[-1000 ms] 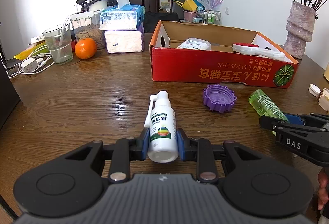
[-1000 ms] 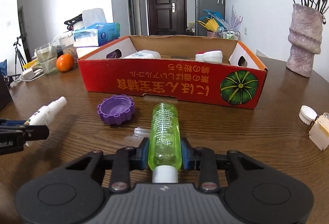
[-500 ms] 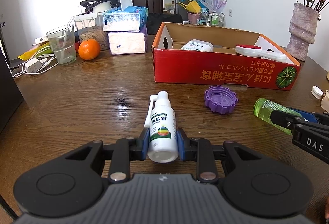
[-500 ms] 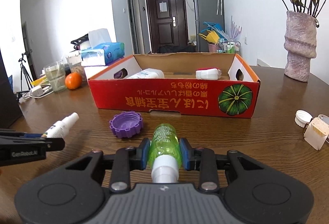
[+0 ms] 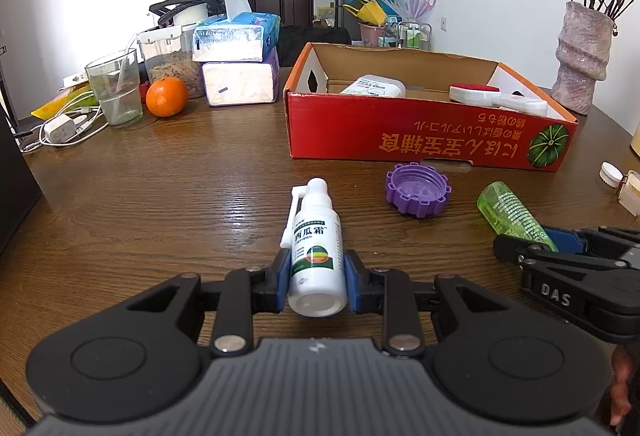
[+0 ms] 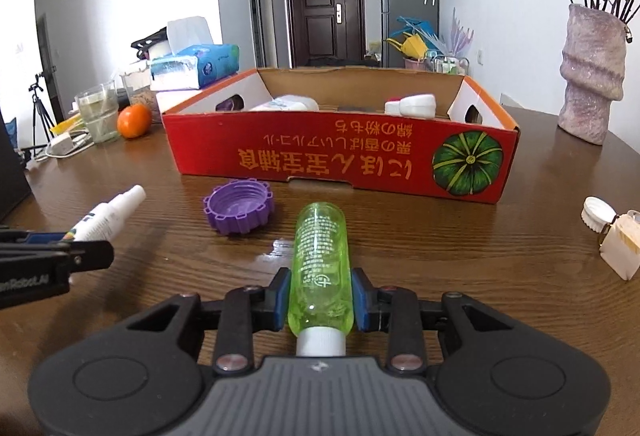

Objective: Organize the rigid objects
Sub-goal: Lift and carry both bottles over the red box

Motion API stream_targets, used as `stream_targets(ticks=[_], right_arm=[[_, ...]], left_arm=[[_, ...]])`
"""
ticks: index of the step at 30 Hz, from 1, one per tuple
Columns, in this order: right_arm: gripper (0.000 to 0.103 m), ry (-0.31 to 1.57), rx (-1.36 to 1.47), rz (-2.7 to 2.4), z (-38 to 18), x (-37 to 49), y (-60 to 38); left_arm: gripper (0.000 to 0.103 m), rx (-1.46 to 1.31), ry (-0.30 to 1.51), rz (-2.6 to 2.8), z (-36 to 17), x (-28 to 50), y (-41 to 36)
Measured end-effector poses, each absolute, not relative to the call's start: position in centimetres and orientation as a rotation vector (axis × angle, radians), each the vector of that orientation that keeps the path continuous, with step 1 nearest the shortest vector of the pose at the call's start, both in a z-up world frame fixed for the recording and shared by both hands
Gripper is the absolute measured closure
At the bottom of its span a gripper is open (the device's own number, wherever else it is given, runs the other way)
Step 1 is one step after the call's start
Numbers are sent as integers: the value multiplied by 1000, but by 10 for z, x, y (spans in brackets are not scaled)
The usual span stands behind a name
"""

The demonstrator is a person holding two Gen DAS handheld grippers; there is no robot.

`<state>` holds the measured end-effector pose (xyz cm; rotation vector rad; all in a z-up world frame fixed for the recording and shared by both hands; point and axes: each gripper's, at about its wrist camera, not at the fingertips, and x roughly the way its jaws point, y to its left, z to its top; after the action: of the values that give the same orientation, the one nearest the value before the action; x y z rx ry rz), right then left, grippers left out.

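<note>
- My left hand-held gripper (image 5: pixel 317 272) is clamped on the white spray bottle (image 5: pixel 316 252).
- My right hand-held gripper (image 6: pixel 320 296) is squeezing the green bottle (image 6: pixel 320 260), purple cap (image 6: pixel 239 211) just beside it.

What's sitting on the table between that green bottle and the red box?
A purple ribbed cap lies open side up, a little to the left of the line from the green bottle to the red cardboard box; otherwise bare wood. The right wrist view shows it best.

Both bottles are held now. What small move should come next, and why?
Probably carry the green bottle forward over the red box's near wall. The right hand-held gripper is shut on it, and the box stands open straight ahead. The left hand-held gripper is shut on the white spray bottle and could follow.
</note>
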<state>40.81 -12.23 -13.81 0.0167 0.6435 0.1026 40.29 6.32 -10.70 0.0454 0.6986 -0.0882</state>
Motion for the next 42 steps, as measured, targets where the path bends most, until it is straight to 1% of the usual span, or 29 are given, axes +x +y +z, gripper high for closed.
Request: stream_targets(ticks=[5, 9, 18, 29, 42], right_arm=[[72, 628, 29, 112, -137, 406, -123], [73, 570, 61, 85, -129, 396, -126], [73, 505, 110, 103, -110, 386, -135], [73, 424, 128, 119, -83, 379, -146], [73, 370, 151, 103, -62, 395, -162]], left_arm=[[74, 47, 699, -91, -107, 402, 61], [74, 46, 702, -92, -107, 402, 57], [74, 33, 680, -114, -99, 398, 44], [74, 5, 624, -135, -69, 400, 30], [74, -24, 570, -142, -41, 425, 6]])
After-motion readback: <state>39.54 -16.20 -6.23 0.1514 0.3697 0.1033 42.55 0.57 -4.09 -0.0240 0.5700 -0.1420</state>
